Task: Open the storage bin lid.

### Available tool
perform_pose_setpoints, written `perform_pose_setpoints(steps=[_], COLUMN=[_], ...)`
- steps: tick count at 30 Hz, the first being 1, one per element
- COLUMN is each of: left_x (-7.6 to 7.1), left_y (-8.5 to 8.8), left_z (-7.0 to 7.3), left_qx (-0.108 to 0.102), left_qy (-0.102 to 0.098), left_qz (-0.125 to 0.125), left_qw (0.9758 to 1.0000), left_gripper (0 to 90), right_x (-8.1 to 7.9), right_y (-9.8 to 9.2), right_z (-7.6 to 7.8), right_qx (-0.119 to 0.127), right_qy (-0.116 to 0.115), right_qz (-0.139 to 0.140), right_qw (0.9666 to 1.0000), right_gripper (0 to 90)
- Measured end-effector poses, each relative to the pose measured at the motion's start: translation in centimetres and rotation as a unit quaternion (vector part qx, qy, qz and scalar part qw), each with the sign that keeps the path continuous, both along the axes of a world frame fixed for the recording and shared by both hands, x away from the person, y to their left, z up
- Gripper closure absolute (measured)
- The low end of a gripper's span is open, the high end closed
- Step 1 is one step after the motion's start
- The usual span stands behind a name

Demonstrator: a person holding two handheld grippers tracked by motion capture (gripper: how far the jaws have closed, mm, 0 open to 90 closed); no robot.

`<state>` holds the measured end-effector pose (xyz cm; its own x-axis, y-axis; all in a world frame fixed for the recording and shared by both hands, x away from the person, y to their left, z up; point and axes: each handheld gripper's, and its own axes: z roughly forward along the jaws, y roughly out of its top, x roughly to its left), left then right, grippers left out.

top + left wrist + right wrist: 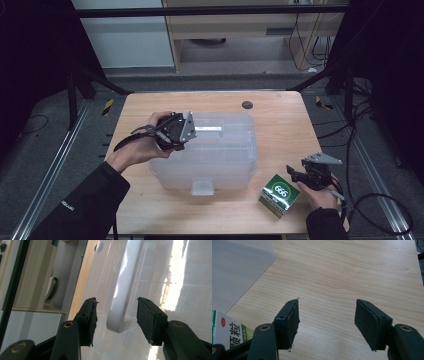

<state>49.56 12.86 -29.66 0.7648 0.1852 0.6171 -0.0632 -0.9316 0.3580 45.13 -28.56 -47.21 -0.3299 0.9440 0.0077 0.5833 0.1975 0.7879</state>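
A translucent plastic storage box (220, 155) stands in the middle of the wooden table (280, 125), its lid on. My left gripper (189, 132) hovers over the lid's left part, held by a hand that comes in from the left. In the left gripper view, its jaws (116, 312) straddle the near end of the white lid handle (120, 295), with a gap on each side, so it is open. My right gripper (296, 175) rests low near the table's right front, open over bare wood (327, 315). A green and white carton (279, 195) sits just to its left (227, 332).
A small dark round disc (247, 104) lies at the table's far edge behind the box. A latch tab (202, 187) sticks out from the box's front wall. The corner of the box (234, 270) lies ahead and left of the right gripper. Metal rails flank the table.
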Motion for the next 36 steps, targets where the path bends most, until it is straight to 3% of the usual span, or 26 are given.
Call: perform_pose_setpoints(steps=[1,11,26,36], left_x=[0.2,0.5,0.6,0.4], left_y=[-0.2,-0.7,-1.2,-1.6], left_z=[0.0,-0.3,0.1,0.2], left_qx=[0.011,0.046,0.067,0.085], left_qy=[-0.003,0.001,0.002,-0.011], left_qz=[-0.005,-0.009,-0.015,-0.022], left_qw=[0.9999,0.9989,0.9976,0.996], left_gripper=[54.1,68.3,73.1,73.9], right_x=[0.0,-0.3,-1.4,-2.5], right_y=[0.0,0.1,1.4,3.5], right_z=[0.1,0.9,4.2,6.0], right_qx=[-0.002,0.006,0.031,0.053], right_qy=[0.0,-0.001,-0.01,-0.009], right_qz=[0.003,0.012,0.065,0.116], right_qw=[1.0,0.9999,0.9973,0.9918], right_gripper=[39.7,49.8,75.5,85.7])
